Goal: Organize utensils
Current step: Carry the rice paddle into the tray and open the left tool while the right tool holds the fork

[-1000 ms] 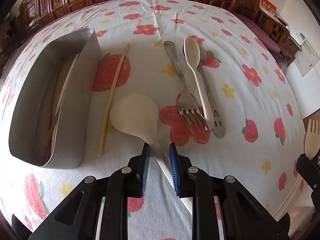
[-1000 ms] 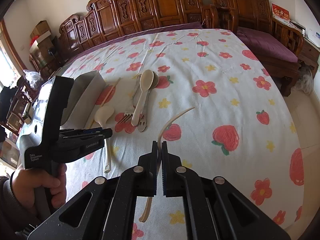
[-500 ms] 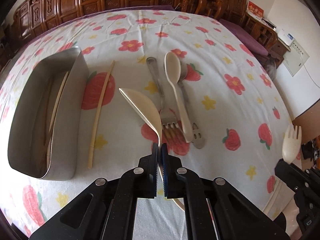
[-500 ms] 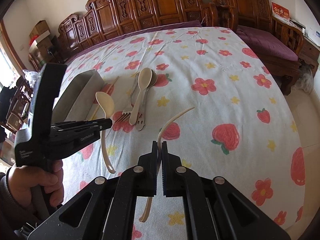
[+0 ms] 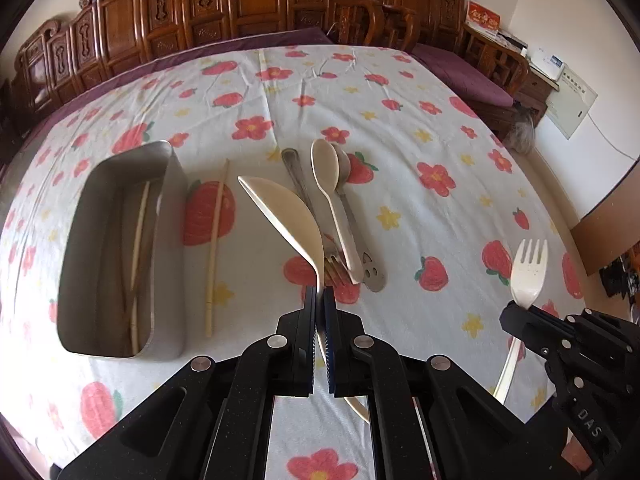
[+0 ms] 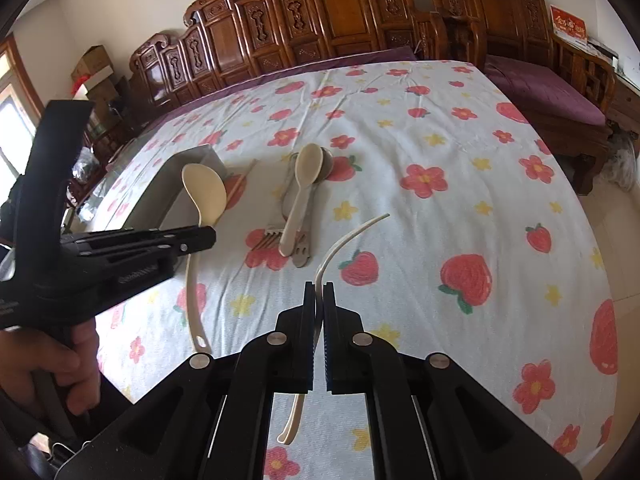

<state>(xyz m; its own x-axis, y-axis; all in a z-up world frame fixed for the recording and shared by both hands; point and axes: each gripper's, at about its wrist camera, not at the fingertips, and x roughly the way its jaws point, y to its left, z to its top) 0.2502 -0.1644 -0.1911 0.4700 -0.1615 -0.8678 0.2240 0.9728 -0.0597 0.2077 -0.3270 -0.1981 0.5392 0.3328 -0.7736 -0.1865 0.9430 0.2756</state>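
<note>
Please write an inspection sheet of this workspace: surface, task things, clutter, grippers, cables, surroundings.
Surface: tablecloth with flowers and strawberries.
Task things: metal tray holds chopsticks; loose chopstick beside it; metal fork, cream spoon and metal spoon lie together.
Clutter: nothing seen.
Grippers: left gripper shut on rice paddle; right gripper shut on cream fork.
Cables: wall wire.
Surroundings: carved wooden chairs, cardboard boxes.

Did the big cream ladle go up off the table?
Yes. The big cream ladle, clamped in the left gripper, rose off the tablecloth where it lay before, while the cream spoon stayed put.
</note>
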